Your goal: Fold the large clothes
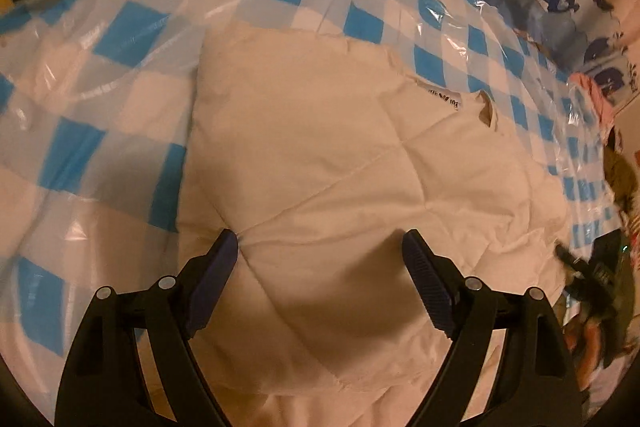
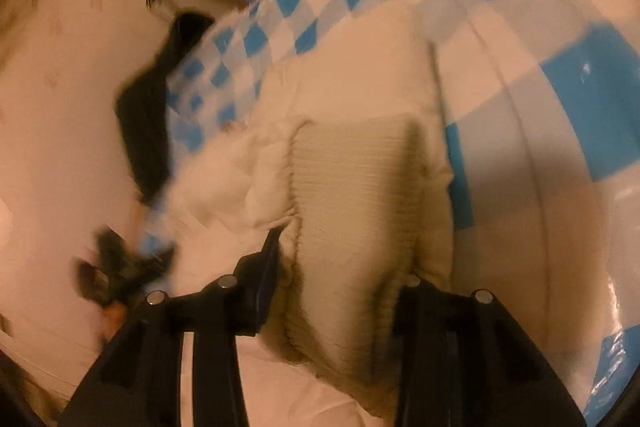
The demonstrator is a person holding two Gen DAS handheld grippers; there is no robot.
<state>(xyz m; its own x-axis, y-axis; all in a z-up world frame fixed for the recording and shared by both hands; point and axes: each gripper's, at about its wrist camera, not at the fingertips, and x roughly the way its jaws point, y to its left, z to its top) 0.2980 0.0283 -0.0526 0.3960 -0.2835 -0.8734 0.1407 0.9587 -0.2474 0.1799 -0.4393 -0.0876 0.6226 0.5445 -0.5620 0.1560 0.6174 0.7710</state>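
One cream quilted garment [image 1: 320, 163] lies ahead of the left gripper [image 1: 320, 251], whose two fingers are spread wide above it, holding nothing. Beneath it lies one blue-and-white checkered sheet [image 1: 132, 27]. Only the right wrist view shows the garment's ribbed knit cuff [image 2: 356, 211], pinched in the right gripper [image 2: 344, 267].
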